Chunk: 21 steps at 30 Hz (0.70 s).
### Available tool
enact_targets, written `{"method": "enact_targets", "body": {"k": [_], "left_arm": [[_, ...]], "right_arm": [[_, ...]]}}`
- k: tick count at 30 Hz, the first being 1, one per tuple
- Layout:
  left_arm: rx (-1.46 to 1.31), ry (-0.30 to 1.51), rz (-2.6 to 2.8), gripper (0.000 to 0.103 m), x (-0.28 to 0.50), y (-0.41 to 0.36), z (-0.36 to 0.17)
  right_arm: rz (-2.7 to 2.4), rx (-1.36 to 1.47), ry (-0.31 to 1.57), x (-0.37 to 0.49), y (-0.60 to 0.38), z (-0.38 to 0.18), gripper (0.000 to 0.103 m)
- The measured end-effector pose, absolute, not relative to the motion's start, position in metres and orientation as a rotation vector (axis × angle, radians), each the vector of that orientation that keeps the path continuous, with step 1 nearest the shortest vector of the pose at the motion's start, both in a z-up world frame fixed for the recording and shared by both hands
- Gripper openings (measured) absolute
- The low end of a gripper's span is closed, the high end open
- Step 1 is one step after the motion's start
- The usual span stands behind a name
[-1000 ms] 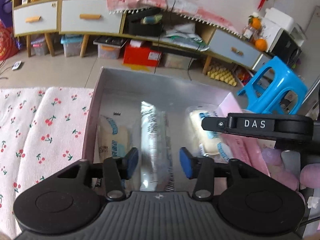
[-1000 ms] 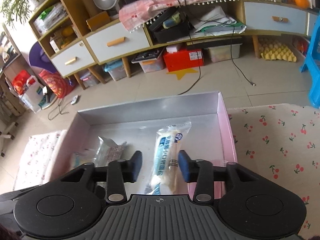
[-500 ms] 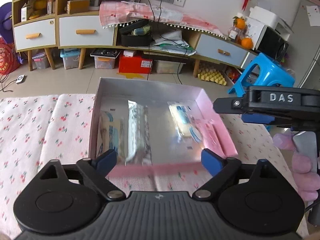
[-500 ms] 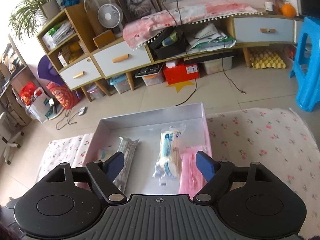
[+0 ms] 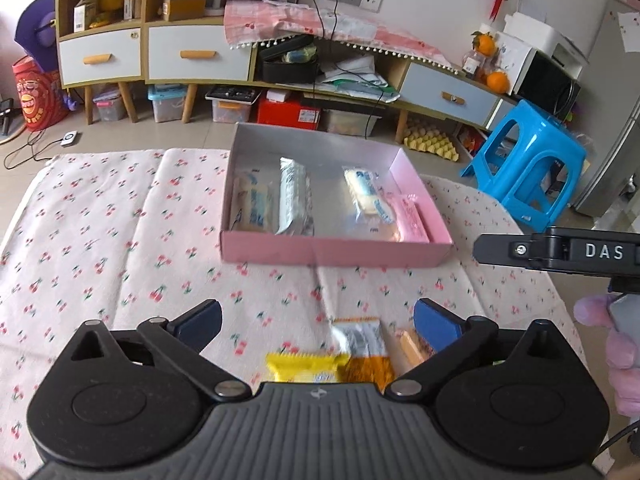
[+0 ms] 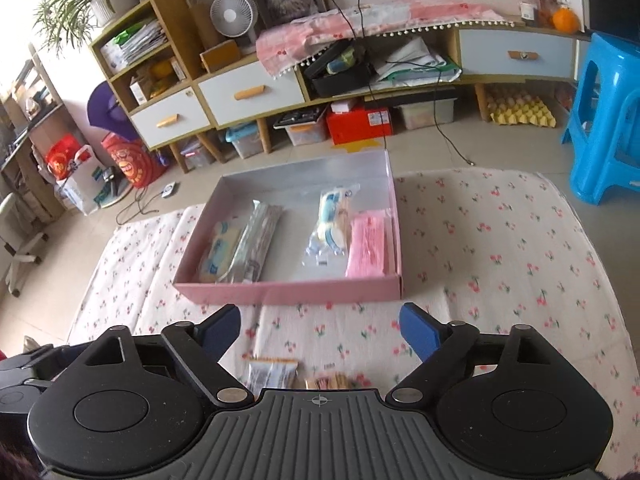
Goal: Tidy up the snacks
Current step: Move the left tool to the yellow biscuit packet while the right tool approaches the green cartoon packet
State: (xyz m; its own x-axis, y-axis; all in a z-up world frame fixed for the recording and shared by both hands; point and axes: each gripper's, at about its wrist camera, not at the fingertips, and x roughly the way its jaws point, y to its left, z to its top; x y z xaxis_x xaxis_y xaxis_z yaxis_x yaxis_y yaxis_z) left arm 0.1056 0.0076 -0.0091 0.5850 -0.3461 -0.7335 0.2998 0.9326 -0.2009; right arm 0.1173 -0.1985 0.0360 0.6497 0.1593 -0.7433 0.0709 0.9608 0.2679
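With both tongs spread and nothing between their pads, the step in hand looks like fetching the next loose snacks. Left tongs (image 5: 316,320) and right tongs (image 6: 320,326), jaws just opened wider, hang on the near side of the pink box (image 5: 336,252). Inside the box lie four packets in two pairs: two toward its left wall, two toward its right, middle bare. Loose on the table (image 5: 120,240), nearer than the box: a yellow packet (image 5: 306,366), a silver-orange packet (image 5: 360,344) and a small orange packet (image 5: 412,346). Best to drop straight down, pinch one packet across its narrow width, avoid neighbours, then fill the bare middle.
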Motion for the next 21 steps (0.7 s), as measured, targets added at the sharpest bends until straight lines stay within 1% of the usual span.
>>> {"method": "enact_targets", "body": {"k": [7, 10, 14, 19, 21], "left_arm": [[0.001, 0.858, -0.366, 0.103, 0.093, 0.011, -0.024], [0.069, 0.888, -0.354, 0.102, 0.087, 0.013, -0.034], [0.046, 0.936, -0.327, 0.101, 0.086, 0.02, -0.041], [-0.083, 1.011, -0.294, 0.093, 0.091, 0.026, -0.047], [-0.136, 1.035, -0.293, 0.087, 0.094, 0.027, -0.05]], "right_arm": [[0.028, 0.245, 0.874, 0.093, -0.197, 0.016, 0.092], [-0.01, 0.268, 0.94, 0.091, -0.203, 0.005, 0.092], [-0.058, 0.282, 0.998, 0.087, -0.214, -0.006, 0.092], [-0.082, 0.329, 1.06, 0.081, -0.224, -0.017, 0.092], [-0.084, 0.359, 1.092, 0.081, -0.225, -0.023, 0.092]]}}
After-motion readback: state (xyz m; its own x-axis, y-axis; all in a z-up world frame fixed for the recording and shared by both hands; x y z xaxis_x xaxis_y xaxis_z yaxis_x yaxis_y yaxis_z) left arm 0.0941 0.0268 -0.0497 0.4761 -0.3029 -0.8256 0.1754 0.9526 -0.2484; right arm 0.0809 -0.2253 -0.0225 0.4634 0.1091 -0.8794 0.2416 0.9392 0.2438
